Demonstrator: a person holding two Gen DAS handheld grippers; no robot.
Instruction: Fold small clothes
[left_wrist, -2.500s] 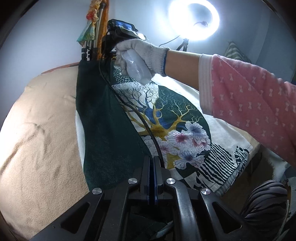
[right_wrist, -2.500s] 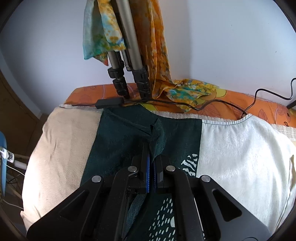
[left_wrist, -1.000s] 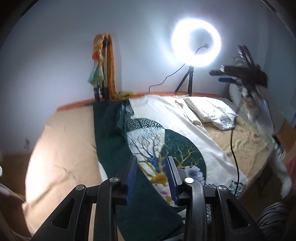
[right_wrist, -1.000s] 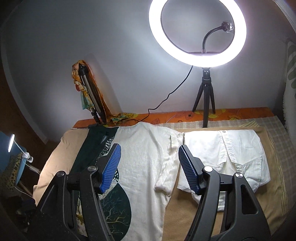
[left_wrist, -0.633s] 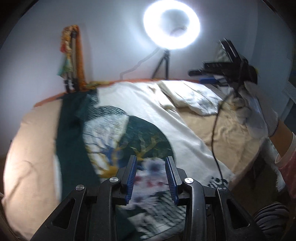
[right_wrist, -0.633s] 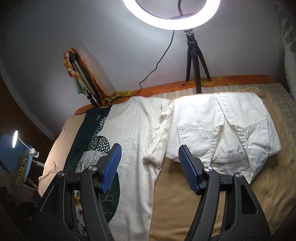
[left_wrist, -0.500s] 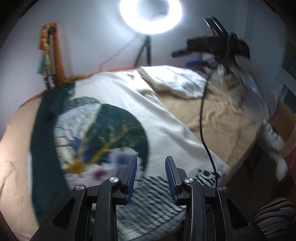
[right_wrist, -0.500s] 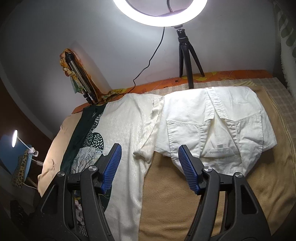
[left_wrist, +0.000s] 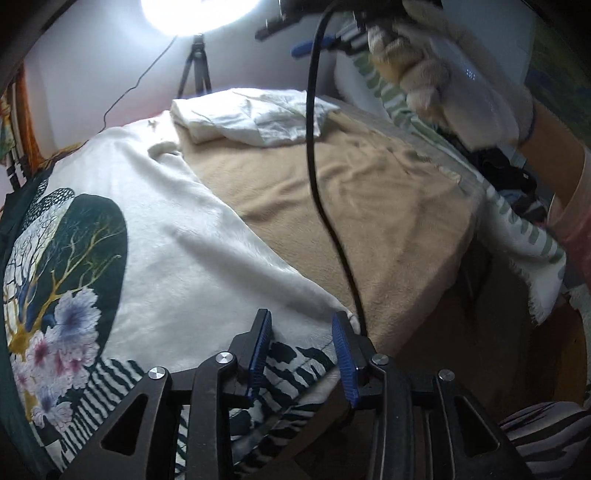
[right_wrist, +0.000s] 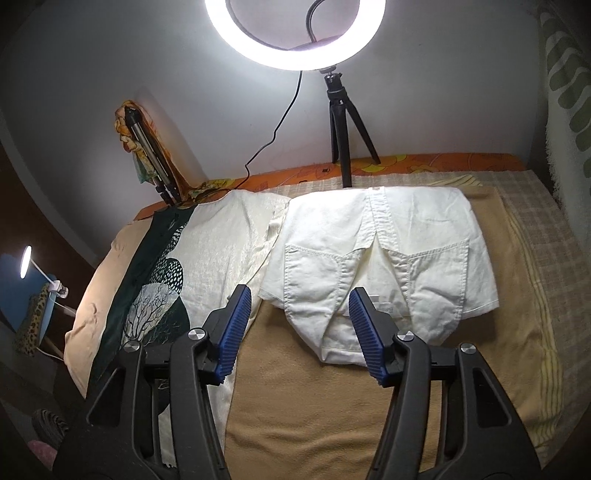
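The left claw (left_wrist: 302, 345) hangs over the near hem corner of the printed top (left_wrist: 177, 258), its jaws partly apart and opening, the striped hem showing between the pads with no grip on it. The right claw (right_wrist: 299, 328) hovers above the bed (right_wrist: 303, 406), jaws about half apart and closing, holding nothing; the folded white shirt (right_wrist: 380, 254) lies just beyond its tips, and the printed top stretches away to its left.
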